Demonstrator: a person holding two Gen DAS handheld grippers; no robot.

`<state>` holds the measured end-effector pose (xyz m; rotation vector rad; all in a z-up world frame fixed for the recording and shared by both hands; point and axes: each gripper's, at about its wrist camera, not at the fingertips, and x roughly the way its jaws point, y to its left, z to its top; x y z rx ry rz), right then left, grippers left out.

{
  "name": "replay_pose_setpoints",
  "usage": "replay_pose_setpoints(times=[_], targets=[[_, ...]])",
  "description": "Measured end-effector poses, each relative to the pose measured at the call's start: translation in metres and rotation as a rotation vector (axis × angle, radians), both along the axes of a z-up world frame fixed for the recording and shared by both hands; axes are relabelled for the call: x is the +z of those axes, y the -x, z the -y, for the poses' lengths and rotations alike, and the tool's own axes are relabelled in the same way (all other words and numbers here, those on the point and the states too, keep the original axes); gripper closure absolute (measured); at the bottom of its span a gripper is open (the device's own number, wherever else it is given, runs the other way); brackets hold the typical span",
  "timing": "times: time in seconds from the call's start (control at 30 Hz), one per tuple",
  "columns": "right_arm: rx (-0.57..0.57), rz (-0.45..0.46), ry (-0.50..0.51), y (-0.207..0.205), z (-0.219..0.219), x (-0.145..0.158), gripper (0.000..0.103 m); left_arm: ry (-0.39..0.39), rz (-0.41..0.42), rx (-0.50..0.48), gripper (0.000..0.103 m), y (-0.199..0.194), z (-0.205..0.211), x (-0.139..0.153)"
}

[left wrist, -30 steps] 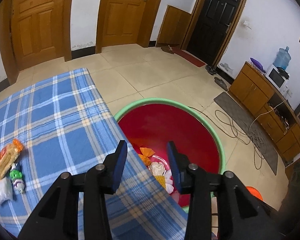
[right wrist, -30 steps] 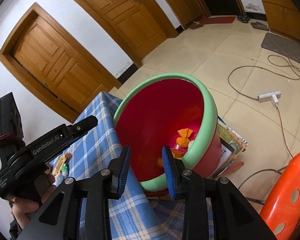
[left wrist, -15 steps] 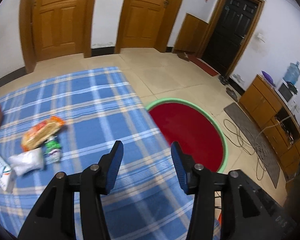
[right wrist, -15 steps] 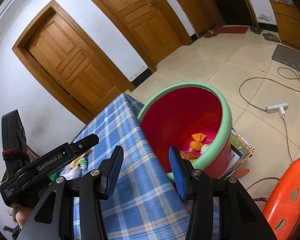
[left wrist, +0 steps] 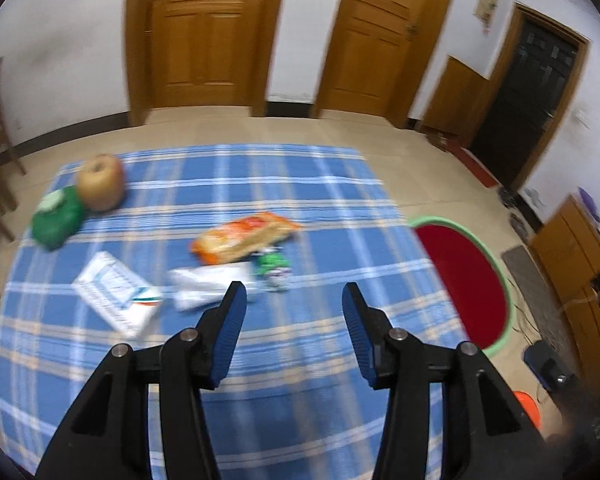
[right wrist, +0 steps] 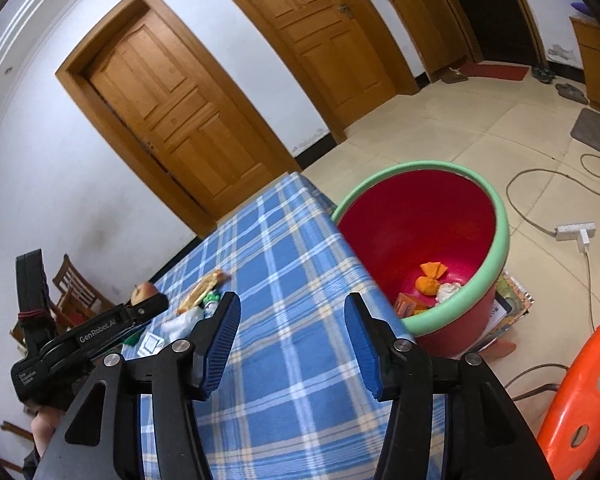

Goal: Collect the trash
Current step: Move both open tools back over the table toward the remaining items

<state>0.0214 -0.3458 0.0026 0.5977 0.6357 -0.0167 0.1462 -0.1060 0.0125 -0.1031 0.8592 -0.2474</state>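
Note:
On the blue plaid tablecloth (left wrist: 300, 184) lie an orange snack wrapper (left wrist: 244, 240), a crumpled white wrapper (left wrist: 206, 282), a small green-and-white wrapper (left wrist: 274, 266) and a white carton (left wrist: 116, 294). My left gripper (left wrist: 292, 298) hovers open and empty just short of them. The red basin with a green rim (right wrist: 500, 216) stands on the floor by the table's right edge, with orange and white scraps (right wrist: 432, 284) inside. My right gripper (right wrist: 292, 306) is over the cloth, empty, its jaws opening. In the right wrist view the left gripper's black body (right wrist: 88, 336) shows at the left.
An apple (left wrist: 100, 184) and a green bag (left wrist: 56, 220) lie at the cloth's far left corner. An orange plastic stool (right wrist: 580, 392), a power strip (right wrist: 574, 232) with cables and a mat are on the floor at right. Wooden chairs (right wrist: 70, 292) stand beyond the table's left side.
The left gripper swung left, away from the basin and over the table toward the wrappers, opening a little. The right gripper drew back from the basin and rose, its jaws widening.

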Motion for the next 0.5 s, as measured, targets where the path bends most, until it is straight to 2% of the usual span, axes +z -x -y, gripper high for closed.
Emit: replay_pose_setpoints(times=[0.1,0.2,0.5], targets=[[0.017,-0.003,0.009,-0.001,-0.007,0.0,0.047,-0.006,-0.005,0.062,0.053,-0.004,-0.025,-0.002],[0.025,-0.011,0.011,-0.002,-0.01,-0.002,0.047,-0.016,-0.022,0.132,0.044,-0.008,-0.046,-0.008],[0.022,-0.044,0.008,-0.008,-0.011,-0.012,0.047,-0.035,-0.117,0.319,0.035,-0.033,-0.094,-0.046]])
